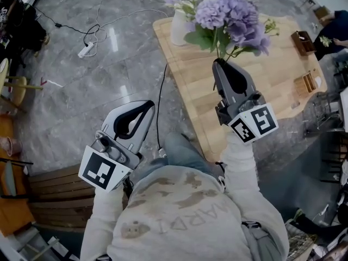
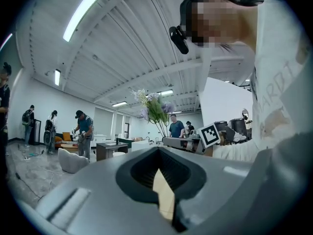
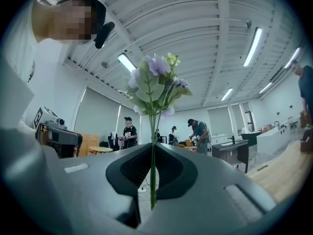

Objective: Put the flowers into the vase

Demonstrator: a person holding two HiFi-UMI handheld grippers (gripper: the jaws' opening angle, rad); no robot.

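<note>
currently right gripper (image 1: 218,63) pinches stems of the flowers (image 1: 234,15) just beside the vase (image 1: 178,27); left gripper (image 1: 148,104) pressed together, well apart from it.

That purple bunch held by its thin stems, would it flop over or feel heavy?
Probably fairly stiff: the flowers stand upright above the right tool, which pinches only the thin stems. Likely light, since that small pinch carries the bunch. Top-heavy though, so it may sway or twist.

Flowers (image 1: 231,18) in right tool (image 1: 219,63) — vase (image 1: 179,27) beyond
</note>
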